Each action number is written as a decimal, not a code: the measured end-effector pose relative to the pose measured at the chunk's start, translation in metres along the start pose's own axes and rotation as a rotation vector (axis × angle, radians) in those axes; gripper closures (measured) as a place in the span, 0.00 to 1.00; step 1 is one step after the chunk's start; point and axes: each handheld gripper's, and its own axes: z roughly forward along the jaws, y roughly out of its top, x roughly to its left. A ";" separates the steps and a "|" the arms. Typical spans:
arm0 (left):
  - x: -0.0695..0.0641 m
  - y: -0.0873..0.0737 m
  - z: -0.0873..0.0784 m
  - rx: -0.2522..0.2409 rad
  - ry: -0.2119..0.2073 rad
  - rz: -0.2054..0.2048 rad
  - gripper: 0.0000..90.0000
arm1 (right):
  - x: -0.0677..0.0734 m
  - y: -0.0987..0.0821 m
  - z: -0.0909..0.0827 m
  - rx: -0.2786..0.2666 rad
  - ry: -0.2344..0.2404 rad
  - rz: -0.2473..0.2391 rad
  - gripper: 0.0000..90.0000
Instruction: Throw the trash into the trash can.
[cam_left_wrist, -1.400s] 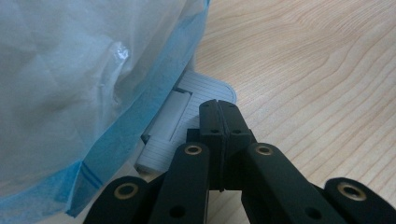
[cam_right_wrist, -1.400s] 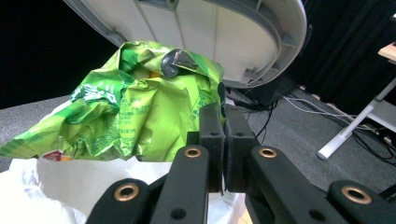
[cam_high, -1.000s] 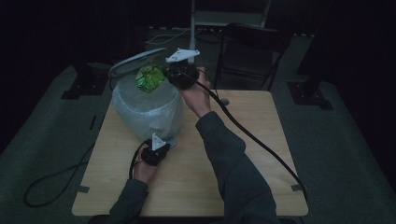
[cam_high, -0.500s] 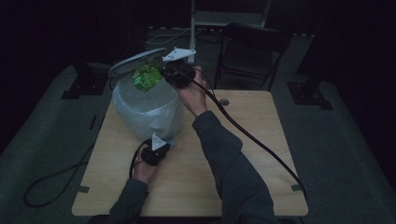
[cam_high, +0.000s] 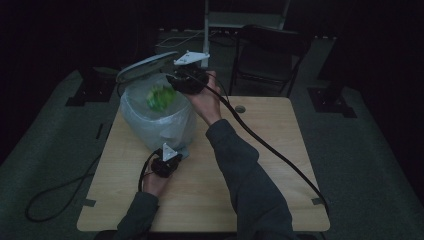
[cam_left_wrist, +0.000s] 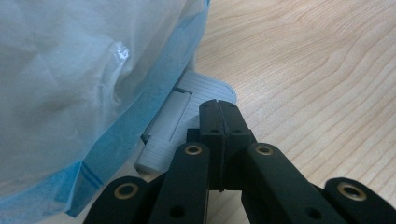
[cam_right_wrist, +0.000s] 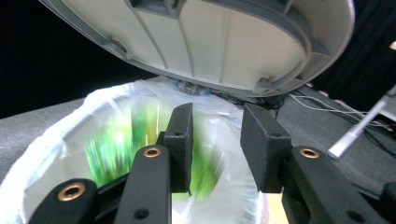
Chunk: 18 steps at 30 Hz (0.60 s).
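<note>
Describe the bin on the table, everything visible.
The bin is a small pedal bin lined with a pale translucent bag edged in blue. It stands upright at the table's far left. Its grey ribbed lid is tipped up. The shut left gripper presses the grey pedal at its base. A blurred green thing drops inside.

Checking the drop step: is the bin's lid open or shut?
Open. The lid stands tilted up above the bag-lined rim, its underside facing the right gripper.

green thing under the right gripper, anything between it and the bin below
Nothing visible. The green thing is a blur inside the bag-lined bin's open mouth, below the parted jaws of the right gripper; the lid stands tilted up behind.
</note>
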 end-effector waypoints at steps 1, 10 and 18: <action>0.000 0.000 0.000 0.001 0.000 0.000 1.00 | 0.000 0.000 -0.001 0.001 -0.001 0.000 0.70; 0.000 0.000 0.000 0.000 -0.001 -0.002 1.00 | 0.005 -0.002 -0.005 0.017 -0.017 -0.039 0.65; 0.000 0.000 0.000 0.000 -0.001 0.000 1.00 | -0.001 -0.013 -0.007 0.020 -0.022 -0.021 0.63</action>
